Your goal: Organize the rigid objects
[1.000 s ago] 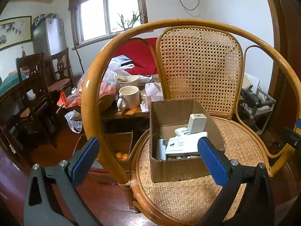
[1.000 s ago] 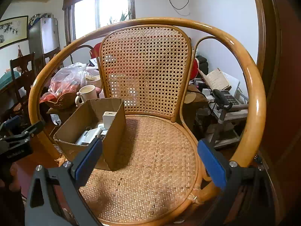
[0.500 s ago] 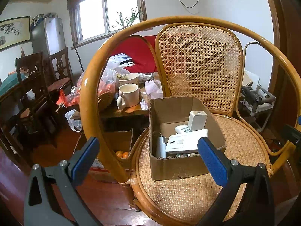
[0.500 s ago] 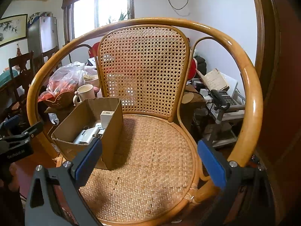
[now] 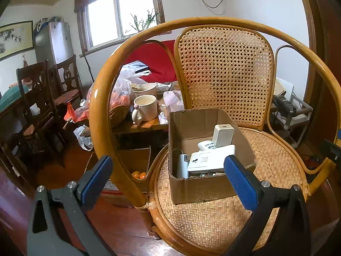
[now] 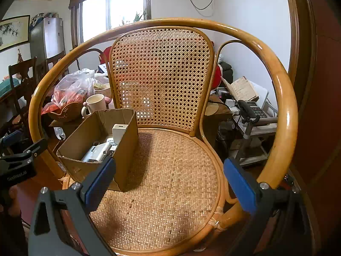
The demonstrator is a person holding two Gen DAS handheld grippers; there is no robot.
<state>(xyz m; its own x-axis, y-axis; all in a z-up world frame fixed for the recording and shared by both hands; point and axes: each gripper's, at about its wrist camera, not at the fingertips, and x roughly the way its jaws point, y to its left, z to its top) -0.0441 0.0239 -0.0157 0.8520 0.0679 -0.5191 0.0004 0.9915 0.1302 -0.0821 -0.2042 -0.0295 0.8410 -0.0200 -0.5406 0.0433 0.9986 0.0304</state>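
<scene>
My left tongs (image 5: 168, 179) and right tongs (image 6: 168, 181) both gape wide, empty, touching nothing, above a rattan chair (image 6: 170, 170) holding a cardboard box (image 5: 200, 187).

The cardboard box (image 6: 125, 149) fills the seat's left; the woven seat (image 6: 174, 170) beside it lies free, ringed by the armrest (image 6: 283, 115).

One rattan chair (image 6: 170, 181), one cardboard box (image 5: 200, 183), two mugs (image 5: 146, 107), and two grippers (image 5: 168, 177).
</scene>
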